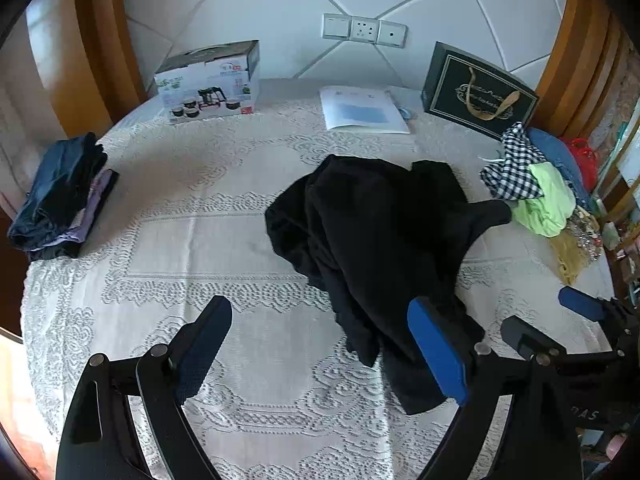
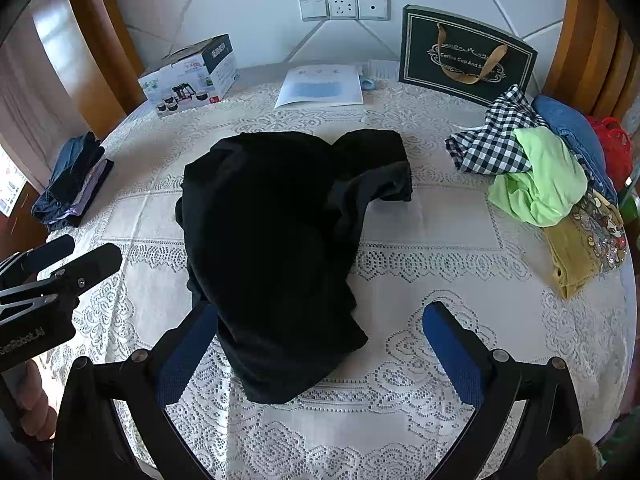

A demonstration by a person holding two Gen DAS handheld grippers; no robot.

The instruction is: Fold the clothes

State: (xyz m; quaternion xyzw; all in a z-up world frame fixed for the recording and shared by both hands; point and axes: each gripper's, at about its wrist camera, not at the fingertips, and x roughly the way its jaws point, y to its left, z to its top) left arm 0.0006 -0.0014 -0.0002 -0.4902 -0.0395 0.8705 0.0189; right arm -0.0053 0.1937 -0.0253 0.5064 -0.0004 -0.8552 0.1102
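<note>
Black garment [image 2: 280, 248], crumpled and unfolded, lying mid-table on a white lace tablecloth [image 2: 420, 360], its near end trailing toward the near edge, one sleeve-like part reaching out to the right. Left gripper [image 1: 320, 344]: jaws spread wide, nothing between them, held above the cloth near the near edge; its right finger stands in front of the garment's near end, and whether it touches cannot be told. Right gripper [image 2: 320, 348]: jaws likewise spread wide and holding nothing, the garment's near end lying between the two fingers in its own view; contact cannot be told. In the left wrist view the right gripper shows at the right edge; in the right wrist view the left gripper shows at the left edge. Folded stack of dark and lilac clothes [image 1: 60, 200] at the far left of the table, well apart from the black garment. Unfolded pile at the right edge: black-and-white checked cloth [image 2: 492, 140], lime-green garment [image 2: 540, 184], blue denim piece [image 2: 576, 132], mustard item with patterned trim [image 2: 580, 252], all touching one another. Along the far edge against a white padded wall: printed carton showing a tea set [image 2: 188, 76] at left, white booklet [image 2: 320, 86] in the middle, dark gift bag with tan handles [image 2: 468, 56] at right. Wall sockets [image 2: 344, 7] above the booklet.
</note>
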